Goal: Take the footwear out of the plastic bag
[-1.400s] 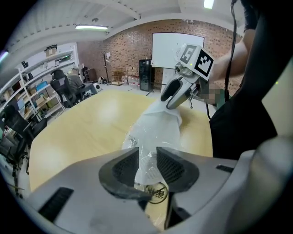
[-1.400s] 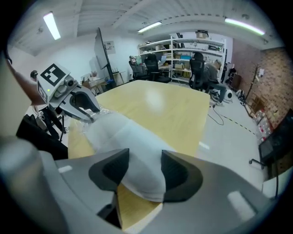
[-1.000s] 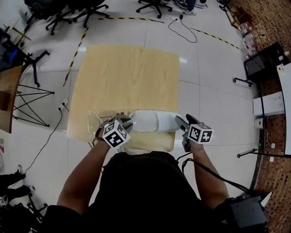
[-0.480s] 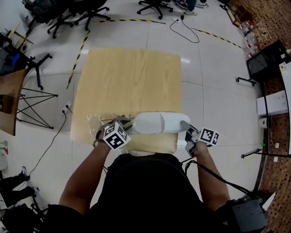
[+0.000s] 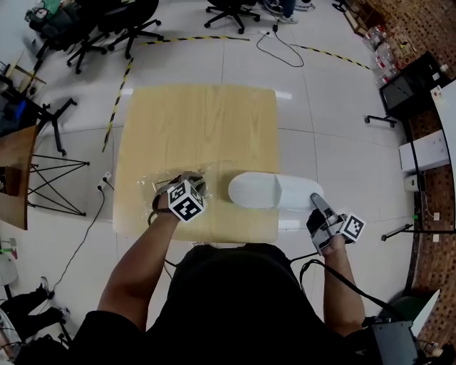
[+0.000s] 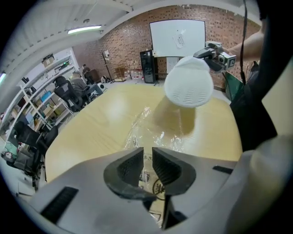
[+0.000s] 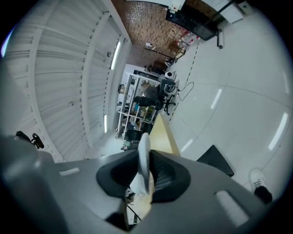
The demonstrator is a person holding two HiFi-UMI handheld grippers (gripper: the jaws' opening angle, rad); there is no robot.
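The person's dark-clothed torso (image 5: pixel 235 299) fills the bottom of the head view, with both forearms reaching out over the near edge of the light wooden table (image 5: pixel 199 121).

At the near left corner, the left gripper (image 5: pixel 187 188) points steeply down onto the clear plastic bag (image 5: pixel 162 182). The bag lies crumpled and flat on the table just inside that corner. The left gripper's jaws have just been closing. They now stand a thin slit apart, with the bag's film caught in the slit.

The right gripper (image 5: pixel 318 204) hangs off the near right corner, beyond the table's right edge, and points roughly level. Its jaws have also just been closing, and they now pinch the thin rim at one end of the white slipper (image 5: pixel 274 191). The slipper is out of the bag and apart from it, held in the air. Its free end is over the table by the near edge, and its gripped end sticks out past the right edge. The left gripper view shows it raised, with its shadow on the wood beneath.

The far half of the table is bare wood. Beyond it, a black-and-yellow tape line (image 5: pixel 117 85) and a dark cable (image 5: pixel 281 46) cross the pale tiled floor. Office chairs (image 5: pixel 121 21) stand further back.
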